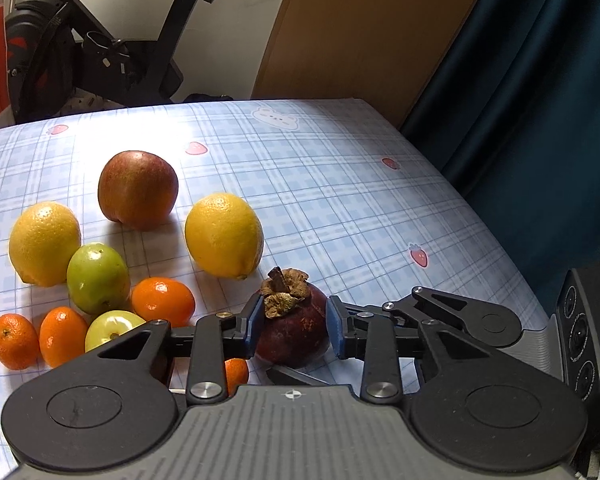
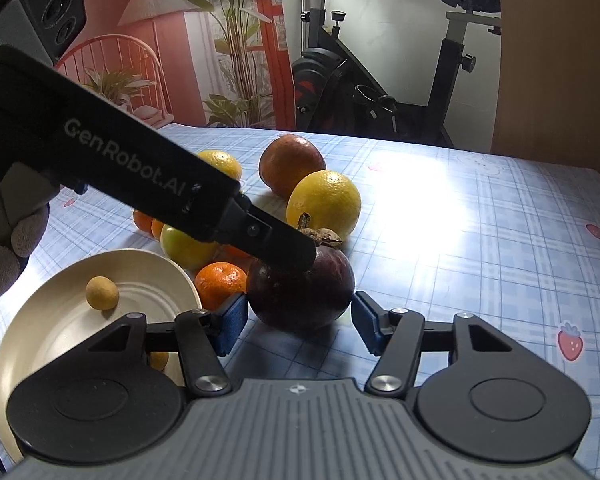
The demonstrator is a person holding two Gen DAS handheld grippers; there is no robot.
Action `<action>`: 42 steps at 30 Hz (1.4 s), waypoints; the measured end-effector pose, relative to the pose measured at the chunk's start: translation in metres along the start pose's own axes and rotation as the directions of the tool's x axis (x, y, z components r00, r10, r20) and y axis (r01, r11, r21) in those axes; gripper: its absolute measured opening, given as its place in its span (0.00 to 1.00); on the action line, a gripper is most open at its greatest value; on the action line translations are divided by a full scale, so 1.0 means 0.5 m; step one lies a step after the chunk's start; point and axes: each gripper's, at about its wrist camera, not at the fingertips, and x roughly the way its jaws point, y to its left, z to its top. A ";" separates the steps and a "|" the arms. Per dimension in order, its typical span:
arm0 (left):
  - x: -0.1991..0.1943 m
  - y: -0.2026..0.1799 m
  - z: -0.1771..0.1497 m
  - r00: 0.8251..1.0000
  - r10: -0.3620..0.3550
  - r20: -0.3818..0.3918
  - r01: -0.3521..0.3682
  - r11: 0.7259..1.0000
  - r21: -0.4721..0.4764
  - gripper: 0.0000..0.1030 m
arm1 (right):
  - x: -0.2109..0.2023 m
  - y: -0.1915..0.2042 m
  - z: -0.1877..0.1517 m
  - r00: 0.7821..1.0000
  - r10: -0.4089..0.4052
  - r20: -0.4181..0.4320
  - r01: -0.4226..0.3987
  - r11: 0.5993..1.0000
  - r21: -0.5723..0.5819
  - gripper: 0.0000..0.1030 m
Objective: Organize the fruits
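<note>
1. While the left gripper [image 1: 293,326] has its blue pads closed against both flanks of the dark purple mangosteen [image 1: 291,328], the fruit still sits on the checked tablecloth [image 1: 340,200], dead centre between the jaws.
2. Ahead and to the right of the left jaws the cloth is bare all the way to the far edge and to the right edge, where a dark curtain [image 1: 540,120] hangs; that is the open side.
3. Left of the left jaws the room is crowded: a lemon [image 1: 224,235] just ahead-left, then a red apple [image 1: 138,189], a second lemon [image 1: 44,243], two green fruits [image 1: 97,278] and several mandarins [image 1: 163,301], mostly touching one another.
4. Seen from the right wrist, the right gripper [image 2: 299,318] stands open around the same mangosteen [image 2: 300,290]; its left pad is at or very near the skin, while its right pad stands clear with a visible gap.
5. Only that view shows the left gripper's black finger lying across the top of the fruit, under its dried calyx, and a gloved hand [image 2: 8,248] at the far left.
6. Only there does a cream plate [image 2: 40,340] appear, just left of the right jaws, holding a small tan fruit [image 2: 102,293], with another partly hidden behind the left finger linkage.
7. Right of the right jaws the cloth is free to its edge.
</note>
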 end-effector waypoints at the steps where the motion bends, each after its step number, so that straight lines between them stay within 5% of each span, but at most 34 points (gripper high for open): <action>1: 0.000 0.000 0.001 1.000 -0.007 -0.002 0.007 1.000 0.000 0.34 | 0.000 -0.002 -0.001 1.000 0.002 -0.001 -0.002 1.000 0.007 0.58; 10: 0.006 -0.001 0.005 1.000 -0.006 -0.012 0.006 1.000 0.022 0.35 | 0.007 -0.017 -0.002 1.000 0.015 0.002 -0.015 1.000 0.017 0.72; 16: 0.008 -0.009 0.009 1.000 -0.016 -0.025 0.017 0.999 0.050 0.36 | 0.019 -0.020 -0.002 0.998 0.066 0.005 -0.066 0.998 0.015 0.63; 29: -0.070 -0.031 -0.012 0.996 -0.087 -0.001 0.087 0.993 0.077 0.36 | -0.051 0.029 0.001 0.999 0.038 0.028 -0.038 0.999 -0.028 0.63; 42: -0.145 0.000 -0.120 0.983 -0.175 -0.048 0.178 0.982 0.066 0.36 | -0.092 0.146 -0.047 0.997 0.044 -0.058 -0.049 0.995 -0.091 0.63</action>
